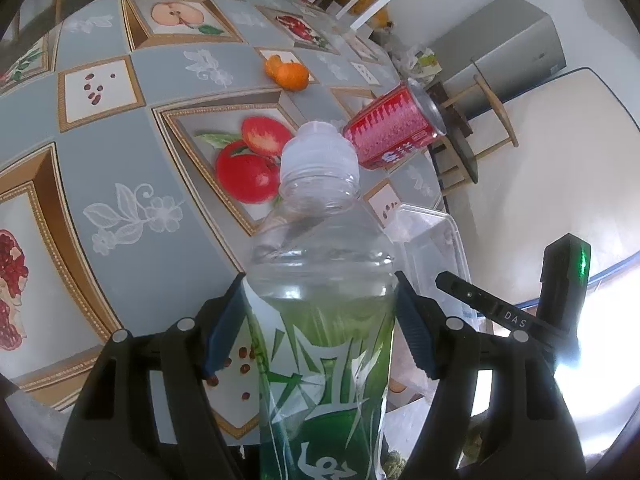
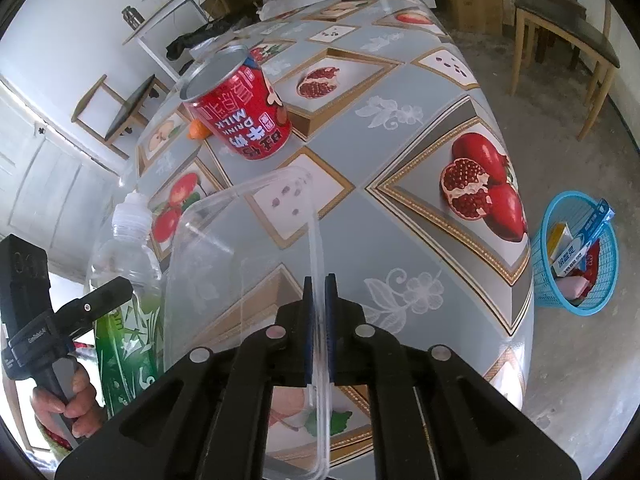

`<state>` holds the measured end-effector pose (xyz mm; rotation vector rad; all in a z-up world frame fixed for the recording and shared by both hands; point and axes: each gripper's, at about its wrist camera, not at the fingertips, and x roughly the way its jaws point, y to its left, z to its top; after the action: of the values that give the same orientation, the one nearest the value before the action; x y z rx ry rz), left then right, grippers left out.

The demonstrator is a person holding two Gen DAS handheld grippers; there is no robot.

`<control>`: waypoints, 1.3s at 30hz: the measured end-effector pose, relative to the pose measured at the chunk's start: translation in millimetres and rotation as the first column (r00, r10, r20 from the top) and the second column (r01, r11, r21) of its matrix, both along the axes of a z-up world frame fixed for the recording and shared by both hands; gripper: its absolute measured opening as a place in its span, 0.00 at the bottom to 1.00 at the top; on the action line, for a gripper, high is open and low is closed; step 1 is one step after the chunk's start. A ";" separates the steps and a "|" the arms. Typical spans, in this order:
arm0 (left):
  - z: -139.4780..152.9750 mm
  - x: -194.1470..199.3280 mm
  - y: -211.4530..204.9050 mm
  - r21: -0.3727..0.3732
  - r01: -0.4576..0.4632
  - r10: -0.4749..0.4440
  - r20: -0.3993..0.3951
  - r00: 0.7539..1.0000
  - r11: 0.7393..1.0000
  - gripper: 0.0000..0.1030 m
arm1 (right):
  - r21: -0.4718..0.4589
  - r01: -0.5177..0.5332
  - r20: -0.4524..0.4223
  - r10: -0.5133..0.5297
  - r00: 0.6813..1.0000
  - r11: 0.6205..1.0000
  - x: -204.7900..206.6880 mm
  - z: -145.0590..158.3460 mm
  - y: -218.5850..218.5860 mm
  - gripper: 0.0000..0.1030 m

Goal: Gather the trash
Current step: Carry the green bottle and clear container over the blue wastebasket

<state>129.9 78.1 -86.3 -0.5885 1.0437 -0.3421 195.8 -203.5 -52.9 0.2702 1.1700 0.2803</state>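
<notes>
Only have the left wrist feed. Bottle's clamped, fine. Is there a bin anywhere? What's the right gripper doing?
Observer: The right wrist view shows a blue basket on the floor beside the table, with packaging already in it.
Operator: And the right gripper?
Observer: The right gripper is shut on the thin rim of the clear plastic container.
Operator: Anything readable on the red can?
Observer: The red can reads "DRINK MILK" upside down from that side, standing on the table.
</notes>
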 end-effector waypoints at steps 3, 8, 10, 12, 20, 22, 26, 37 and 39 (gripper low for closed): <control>6.1 -4.0 2.9 0.000 -0.009 0.009 0.022 1.000 1.000 0.65 | 0.003 0.003 0.014 -0.003 1.000 1.000 -0.6 5.7 0.3 0.05; 15.3 -8.9 6.7 -0.007 -0.026 0.027 0.054 0.998 1.000 0.65 | 0.011 0.002 0.037 -0.002 0.999 1.000 -2.3 15.4 2.1 0.04; 18.8 -12.6 7.6 -0.008 -0.031 0.031 0.064 0.997 0.999 0.65 | 0.019 0.001 0.047 -0.002 0.999 1.000 -3.3 19.9 3.2 0.04; 23.5 -16.0 8.7 -0.013 -0.033 0.034 0.077 0.996 0.999 0.65 | 0.029 0.000 0.057 -0.002 0.998 1.000 -4.6 24.8 3.8 0.04; 44.7 -31.7 9.8 -0.026 -0.036 0.039 0.134 0.990 0.999 0.65 | 0.076 -0.005 0.089 -0.002 0.996 0.997 -10.1 41.6 5.0 0.04; 49.7 -33.0 7.6 -0.027 -0.038 0.042 0.146 0.988 0.999 0.65 | 0.091 -0.006 0.098 -0.003 0.995 0.996 -12.2 46.1 4.5 0.04; 63.5 -41.9 6.2 -0.031 -0.041 0.046 0.185 0.982 0.999 0.65 | 0.109 -0.007 0.122 -0.006 0.993 0.994 -17.9 55.9 3.7 0.04; 104.4 -54.1 -13.8 0.039 -0.023 0.011 0.294 0.956 0.999 0.65 | 0.142 0.040 0.181 -0.066 0.981 0.989 -40.6 73.1 -16.4 0.04; 110.5 -55.0 -22.0 0.058 -0.016 -0.002 0.312 0.950 0.998 0.65 | 0.147 0.052 0.185 -0.079 0.979 0.988 -44.3 74.4 -22.8 0.04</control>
<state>74.9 56.1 24.2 -0.4658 0.7443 -0.3826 151.5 -226.3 21.5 0.3970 0.9512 0.3245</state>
